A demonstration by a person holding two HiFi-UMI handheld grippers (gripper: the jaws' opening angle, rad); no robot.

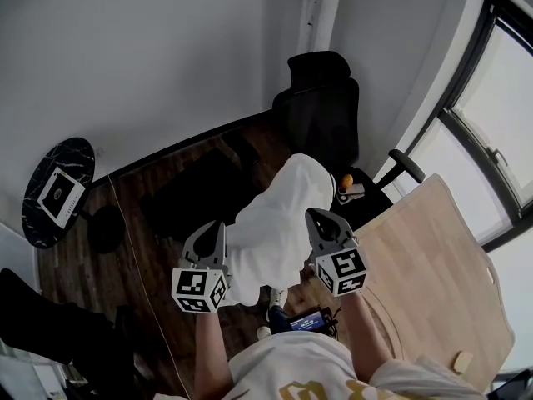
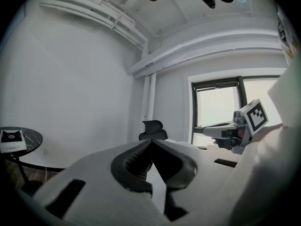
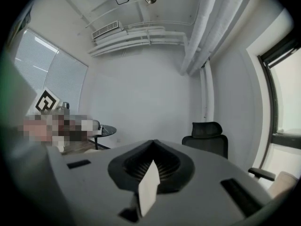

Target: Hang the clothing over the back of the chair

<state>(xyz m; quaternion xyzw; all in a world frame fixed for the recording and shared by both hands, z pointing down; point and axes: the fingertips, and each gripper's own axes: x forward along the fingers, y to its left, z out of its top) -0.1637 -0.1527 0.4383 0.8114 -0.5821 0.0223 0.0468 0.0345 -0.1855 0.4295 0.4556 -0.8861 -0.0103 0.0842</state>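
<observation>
A white garment (image 1: 279, 215) hangs spread between my two grippers, above the dark wood floor. The left gripper (image 1: 214, 233) is shut on its left edge and the right gripper (image 1: 319, 222) on its right edge. A black office chair (image 1: 321, 111) with a high back and headrest stands just beyond the garment, by the wall. In the left gripper view the jaws (image 2: 151, 142) are closed with a strip of white cloth (image 2: 159, 192) between them, and the chair (image 2: 153, 130) is straight ahead. In the right gripper view the jaws (image 3: 151, 145) pinch a white cloth edge (image 3: 149, 187), with the chair (image 3: 207, 138) to the right.
A light wooden table (image 1: 433, 265) lies at the right, next to the window. A round black side table (image 1: 54, 190) with a white box on it stands at the left. The chair's armrest (image 1: 406, 165) juts toward the window.
</observation>
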